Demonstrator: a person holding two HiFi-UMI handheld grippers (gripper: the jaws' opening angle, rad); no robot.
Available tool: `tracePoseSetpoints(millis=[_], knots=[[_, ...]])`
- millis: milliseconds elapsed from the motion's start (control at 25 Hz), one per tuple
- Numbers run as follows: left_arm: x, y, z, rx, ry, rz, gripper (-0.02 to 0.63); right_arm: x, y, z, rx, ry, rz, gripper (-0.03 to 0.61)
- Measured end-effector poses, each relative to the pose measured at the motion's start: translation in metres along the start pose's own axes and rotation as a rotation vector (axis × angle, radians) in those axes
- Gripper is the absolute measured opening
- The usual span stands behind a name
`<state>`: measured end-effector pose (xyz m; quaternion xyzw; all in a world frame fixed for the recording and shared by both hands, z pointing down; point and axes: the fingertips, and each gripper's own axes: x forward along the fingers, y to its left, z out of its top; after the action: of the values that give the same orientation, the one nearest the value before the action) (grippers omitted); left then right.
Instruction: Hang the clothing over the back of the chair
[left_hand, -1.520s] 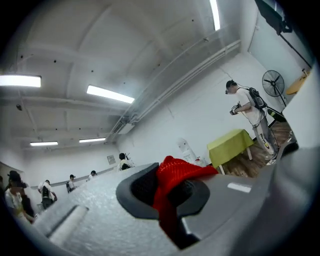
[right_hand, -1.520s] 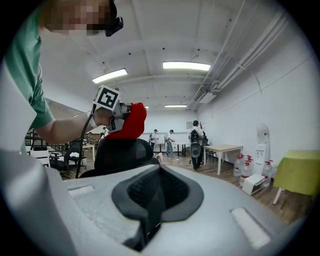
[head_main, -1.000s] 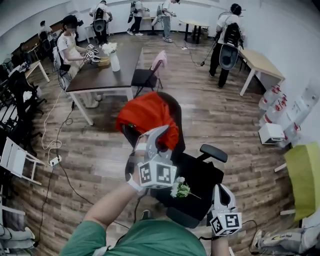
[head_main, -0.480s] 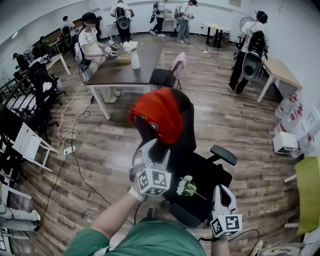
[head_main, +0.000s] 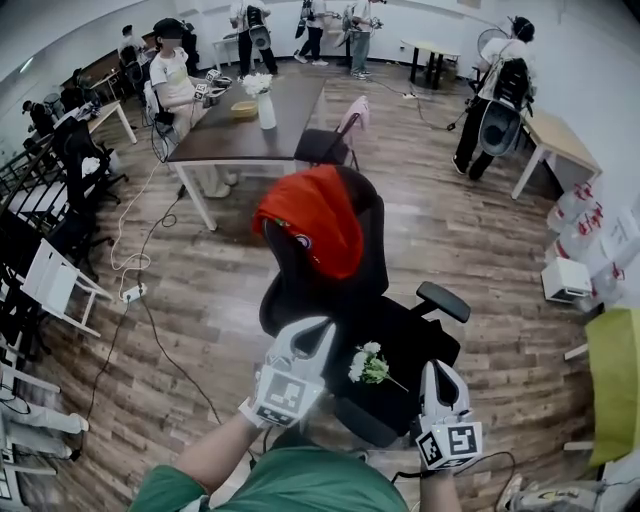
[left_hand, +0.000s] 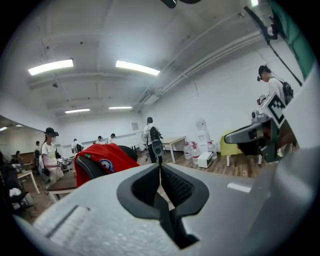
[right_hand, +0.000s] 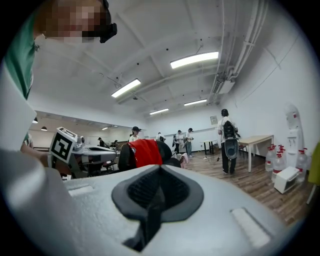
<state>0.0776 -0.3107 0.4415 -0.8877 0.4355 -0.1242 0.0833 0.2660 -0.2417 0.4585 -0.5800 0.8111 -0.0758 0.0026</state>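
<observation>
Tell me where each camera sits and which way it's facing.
Head view: on the head, steeply down at chair with red garment over its back; left gripper, right gripper, forearm show.
Left gripper view: rides it, facing the garment; own jaws just closed, empty.
Right gripper view: likewise; jaws together, left gripper at left.
Shared: the garment.

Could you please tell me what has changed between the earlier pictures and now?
The left gripper drew back and down from the red garment toward the person; its jaws have just been closing and are shut, with nothing between them. The garment stays draped over the chair back, the flowers stay on the seat, and the right gripper stays shut and still.
</observation>
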Motion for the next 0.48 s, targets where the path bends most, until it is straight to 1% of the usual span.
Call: tracePoseSetpoints(millis=[80,160,320,480], knots=[[-0.007,-0.003,0.012,-0.008,-0.034,-0.012,0.012,0.002,0.006,0.006,-0.008,-0.009,0.015,0.003],[-0.01,-0.004,0.017,-0.028,-0.051,-0.013,0.011,0.003,0.012,0.012,-0.019,-0.016,0.033,0.003],[-0.008,-0.01,0.012,-0.053,-0.038,-0.024,0.011,0.001,0.018,0.024,-0.051,-0.041,0.064,0.003],[-0.012,-0.006,0.02,-0.082,-0.056,-0.014,0.011,-0.005,0.018,0.038,-0.068,-0.071,0.064,0.003]])
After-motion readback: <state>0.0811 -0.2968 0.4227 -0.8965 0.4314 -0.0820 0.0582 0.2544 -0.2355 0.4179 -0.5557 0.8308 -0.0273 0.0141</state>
